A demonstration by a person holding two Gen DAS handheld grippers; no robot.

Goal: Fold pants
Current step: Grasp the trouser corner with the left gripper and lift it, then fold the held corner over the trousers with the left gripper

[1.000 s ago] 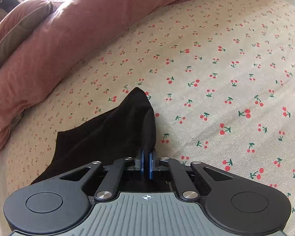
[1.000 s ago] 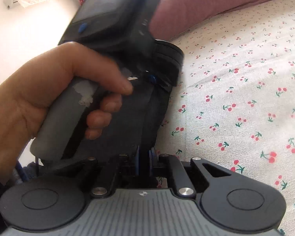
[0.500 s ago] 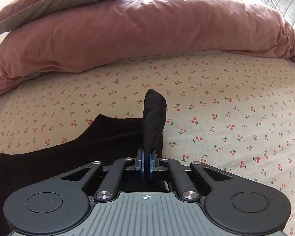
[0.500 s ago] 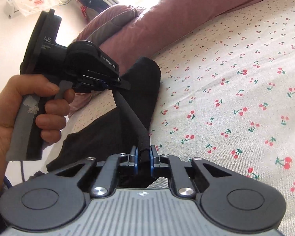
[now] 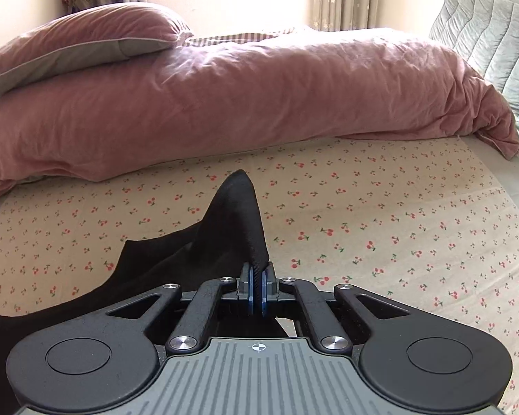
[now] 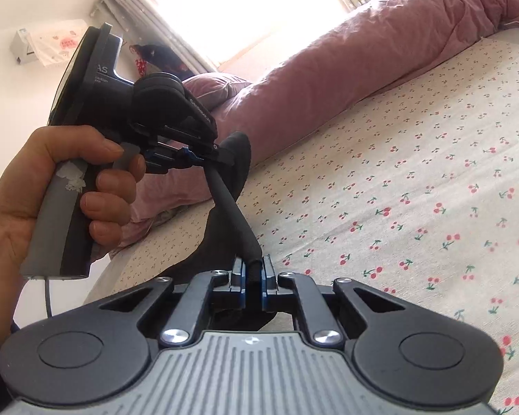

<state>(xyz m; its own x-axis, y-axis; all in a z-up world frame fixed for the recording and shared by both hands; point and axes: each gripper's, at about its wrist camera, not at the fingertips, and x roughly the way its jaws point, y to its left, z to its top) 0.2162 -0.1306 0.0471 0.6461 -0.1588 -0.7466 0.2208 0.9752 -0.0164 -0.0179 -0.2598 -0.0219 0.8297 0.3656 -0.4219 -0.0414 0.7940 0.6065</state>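
Note:
The black pants (image 5: 204, 242) hang lifted above a cherry-print bed sheet (image 5: 380, 228). My left gripper (image 5: 258, 288) is shut on a ribbed edge of the fabric, which rises in a peak beyond the blue pads and trails down to the left. In the right wrist view my right gripper (image 6: 253, 285) is shut on the same ribbed band of the pants (image 6: 237, 221). The band stretches taut up to the left gripper (image 6: 221, 154), which a hand (image 6: 52, 190) holds at upper left. Below the band the cloth droops, partly hidden behind my right gripper.
A rolled pink duvet (image 5: 242, 103) lies across the far side of the bed with a pink pillow (image 5: 79, 41) on its left end. A grey quilted cushion (image 5: 491, 24) leans at far right. A curtained window (image 6: 231, 10) is behind.
Both grippers have risen, lifting the pants' edge off the sheet. The left gripper rolled level and drew away from the right one, pulling the band taut between them.

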